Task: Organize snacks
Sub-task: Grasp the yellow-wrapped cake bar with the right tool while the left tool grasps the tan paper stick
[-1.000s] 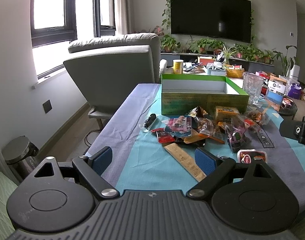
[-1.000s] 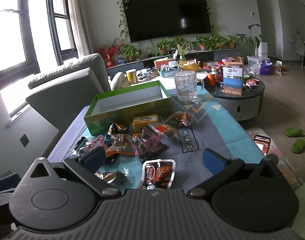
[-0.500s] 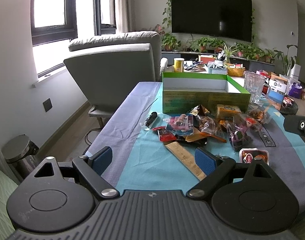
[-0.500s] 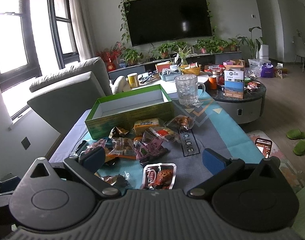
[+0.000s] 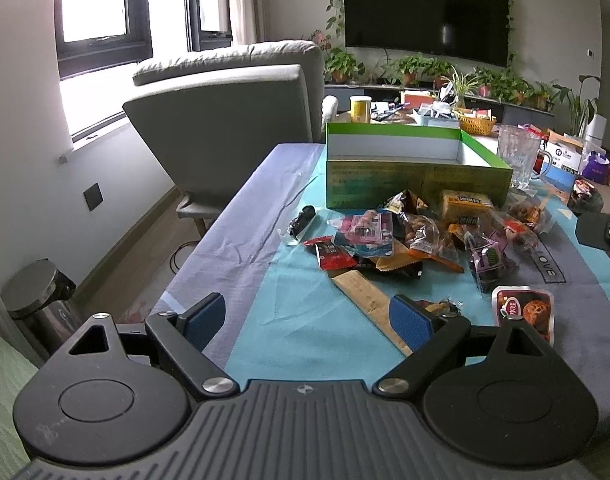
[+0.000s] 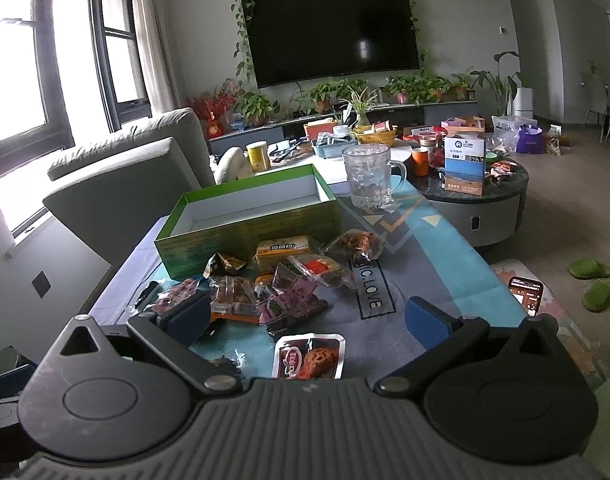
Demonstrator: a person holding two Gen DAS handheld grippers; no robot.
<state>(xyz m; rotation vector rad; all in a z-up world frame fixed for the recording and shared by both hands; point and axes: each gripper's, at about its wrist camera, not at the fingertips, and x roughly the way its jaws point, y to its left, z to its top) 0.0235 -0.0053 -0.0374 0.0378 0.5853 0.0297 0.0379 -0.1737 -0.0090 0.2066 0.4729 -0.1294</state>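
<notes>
A pile of wrapped snacks (image 5: 417, 236) lies on the blue and grey tablecloth, in front of an open green box (image 5: 413, 168) that looks empty inside. The pile (image 6: 281, 284) and the box (image 6: 249, 216) also show in the right wrist view. A red cookie packet (image 6: 309, 356) lies nearest me, and shows in the left wrist view (image 5: 523, 310). A long tan packet (image 5: 369, 304) lies by the left gripper's right finger. My left gripper (image 5: 307, 318) is open and empty above the cloth's near edge. My right gripper (image 6: 305, 318) is open and empty, just above the cookie packet.
A glass mug (image 6: 371, 176) stands right of the box. A grey armchair (image 5: 233, 120) stands at the table's far left. A round side table (image 6: 477, 188) with boxes is at the right. A phone (image 6: 525, 294) and green slippers (image 6: 593, 280) lie on the floor.
Both grippers have moved slightly forward towards the snack pile, so the snacks and box look nearer. Both stay open and empty.
</notes>
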